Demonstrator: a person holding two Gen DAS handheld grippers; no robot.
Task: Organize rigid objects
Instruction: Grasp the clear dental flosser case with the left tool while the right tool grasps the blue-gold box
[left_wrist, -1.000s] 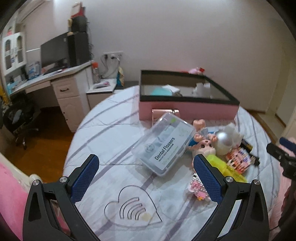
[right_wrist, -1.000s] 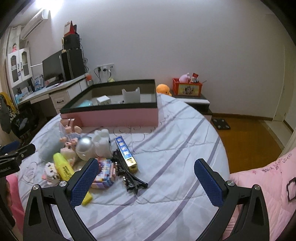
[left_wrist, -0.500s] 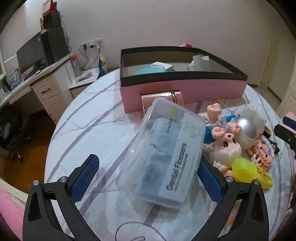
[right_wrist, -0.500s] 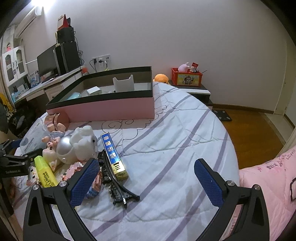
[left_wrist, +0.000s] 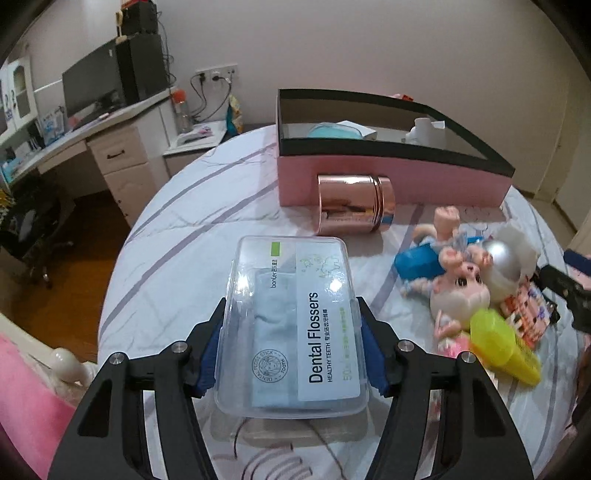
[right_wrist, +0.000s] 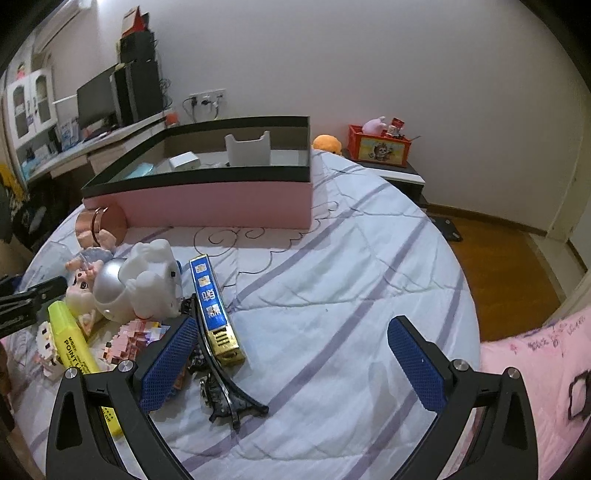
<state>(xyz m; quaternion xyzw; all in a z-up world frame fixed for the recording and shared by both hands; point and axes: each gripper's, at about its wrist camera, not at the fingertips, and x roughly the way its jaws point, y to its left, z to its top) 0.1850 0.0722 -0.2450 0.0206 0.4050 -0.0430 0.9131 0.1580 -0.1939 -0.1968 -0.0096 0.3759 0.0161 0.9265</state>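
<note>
My left gripper (left_wrist: 290, 350) is shut on a clear plastic Dental Flossers box (left_wrist: 291, 325), its blue pads pressing both long sides just above the bed. The pink storage box with a black rim (left_wrist: 388, 177) stands beyond it; it also shows in the right wrist view (right_wrist: 221, 203). My right gripper (right_wrist: 291, 358) is open and empty, hovering over the bed beside a blue-and-gold box (right_wrist: 214, 314) and a black train-shaped piece (right_wrist: 225, 387).
A rose-gold tin (left_wrist: 351, 205) lies against the pink box. Dolls (left_wrist: 458, 284), a silver-headed white figure (right_wrist: 140, 280), a yellow highlighter (right_wrist: 74, 343) and pink block toys (right_wrist: 136, 332) crowd the bed. A desk (left_wrist: 92, 147) stands left; the bed edge drops to a wooden floor (right_wrist: 498, 269).
My left gripper moved forward over the flossers box and shut on its sides. My right gripper moved lower and closer to the blue-and-gold box, still open.
</note>
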